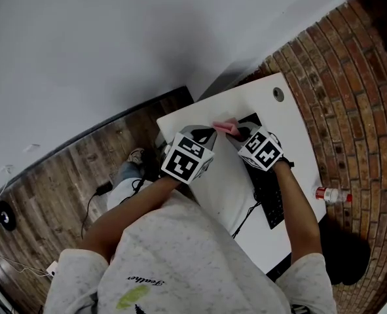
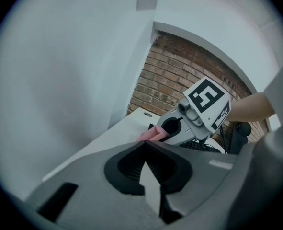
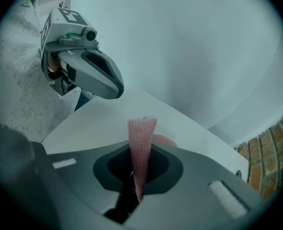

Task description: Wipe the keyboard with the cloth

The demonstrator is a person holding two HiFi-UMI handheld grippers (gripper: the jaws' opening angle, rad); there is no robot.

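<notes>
Seemingly I have the cloth [image 3: 142,128] clamped in my right gripper [image 3: 143,150], lifted over the desk [image 1: 229,188] near the far end of the keyboard [image 1: 270,198], while my left gripper [image 2: 144,146] is closed on nothing, so the pickup looks done and all the wiping remains.

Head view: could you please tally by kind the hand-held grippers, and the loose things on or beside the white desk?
Hand-held grippers: 2, the left hand-held gripper and the right hand-held gripper
Pink cloth: 1, pinched in the right hand-held gripper
Black keyboard: 1, on the desk
Bottle: 1, off the desk's right edge
Total: 5
</notes>
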